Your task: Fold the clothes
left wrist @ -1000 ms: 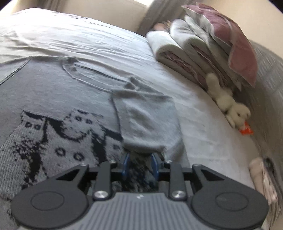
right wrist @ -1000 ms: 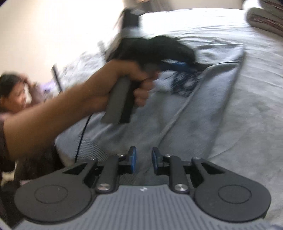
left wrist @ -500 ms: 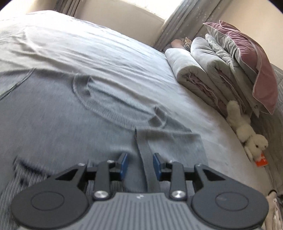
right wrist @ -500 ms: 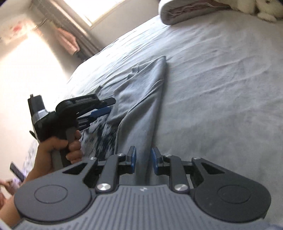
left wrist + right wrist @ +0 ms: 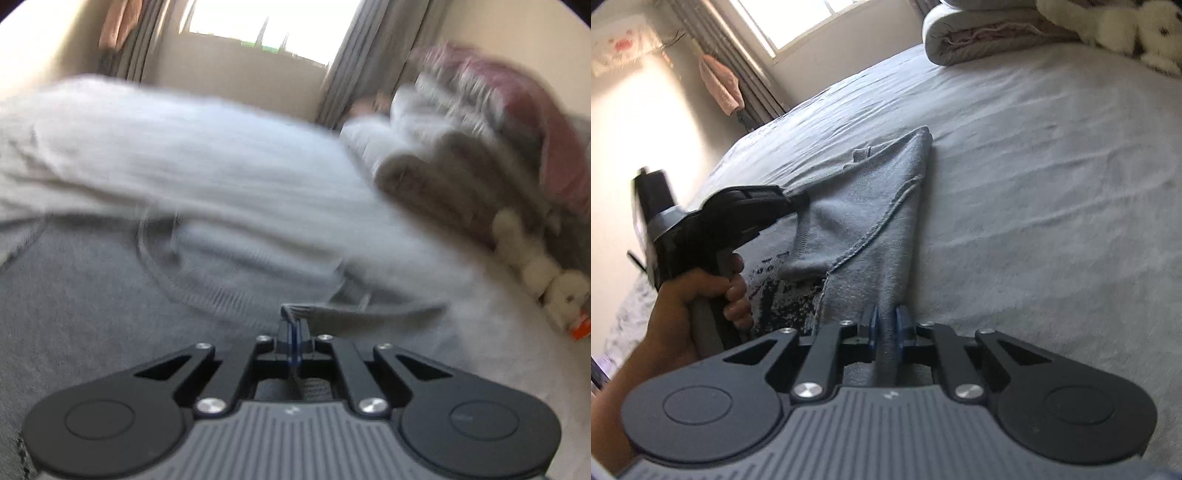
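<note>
A grey knit sweater with a dark pattern lies on the bed, one sleeve folded across its chest. My right gripper is low at the sweater's right edge; its jaws are closing and the blue pads pinch a ridge of cloth. In the right wrist view a hand holds my left gripper, its tips on the cloth near the folded sleeve. The left wrist view is blurred: the left gripper has its jaws closing tight on a fold of the sweater just below the collar.
The sweater lies on a pale bedsheet. Folded blankets, a pink pillow and a white plush toy are stacked at the bed's head on the right. A pink towel hangs by the window curtain.
Both grippers went from slightly open to pinched on the sweater. The left gripper moved up from the patterned chest toward the collar; its view is now blurred.
</note>
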The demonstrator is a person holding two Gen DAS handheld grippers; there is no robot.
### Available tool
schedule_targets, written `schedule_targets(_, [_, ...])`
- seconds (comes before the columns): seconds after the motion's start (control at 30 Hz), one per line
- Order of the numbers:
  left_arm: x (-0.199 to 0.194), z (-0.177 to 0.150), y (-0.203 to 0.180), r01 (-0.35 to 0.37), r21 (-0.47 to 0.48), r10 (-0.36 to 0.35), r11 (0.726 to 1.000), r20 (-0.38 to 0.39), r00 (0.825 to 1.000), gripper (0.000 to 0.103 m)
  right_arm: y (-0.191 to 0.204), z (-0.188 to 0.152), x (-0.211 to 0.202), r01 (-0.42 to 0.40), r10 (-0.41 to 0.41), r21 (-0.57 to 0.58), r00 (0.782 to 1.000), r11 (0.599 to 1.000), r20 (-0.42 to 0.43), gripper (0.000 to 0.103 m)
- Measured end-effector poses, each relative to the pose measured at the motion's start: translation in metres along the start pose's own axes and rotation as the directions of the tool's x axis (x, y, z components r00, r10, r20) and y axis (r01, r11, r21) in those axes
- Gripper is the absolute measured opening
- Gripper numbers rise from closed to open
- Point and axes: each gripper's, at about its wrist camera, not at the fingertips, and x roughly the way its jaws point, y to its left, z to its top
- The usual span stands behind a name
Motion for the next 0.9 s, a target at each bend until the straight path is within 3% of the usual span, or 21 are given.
schedule_targets(0.07, [0.000, 0.002, 0.003, -0.009, -0.009, 0.009, 1.000, -0.026, 1.000, 0.010, 0.003, 0.000, 0.000, 0.003, -0.003, -0.011, 1.000, 1.000, 0.003, 0.019])
schedule_targets(0.13, [-0.013, 0.002, 0.004, -0.009, -0.009, 0.009, 1.000, -0.005, 1.000, 0.026, 0.004, 0.002, -0.002, 0.010, -0.009, -0.020, 1.000, 1.000, 0.011, 0.021])
schedule_targets(0.3, [-0.053, -0.012, -0.003, 0.099, 0.066, -0.100, 0.993, 0.022, 0.995, 0.025, 0.010, 0.005, -0.010, 0.045, -0.040, -0.090, 0.998, 0.995, 0.055, 0.021])
schedule_targets(0.43, [-0.073, -0.040, -0.024, 0.260, 0.150, -0.253, 0.954, -0.067, 0.965, 0.025, 0.019, -0.001, -0.013, 0.052, -0.048, -0.142, 0.998, 0.988, 0.034, 0.021])
schedule_targets(0.57, [-0.088, -0.077, -0.038, 0.341, 0.201, -0.309, 0.918, -0.177, 0.935, 0.026, 0.025, -0.012, -0.010, 0.083, -0.089, -0.183, 0.996, 0.980, -0.024, 0.021])
schedule_targets(0.9, [-0.157, -0.127, -0.030, 0.352, 0.165, -0.316, 0.922, -0.208, 0.926, 0.025, 0.029, -0.047, -0.039, 0.097, -0.113, -0.226, 0.992, 0.969, -0.060, 0.028])
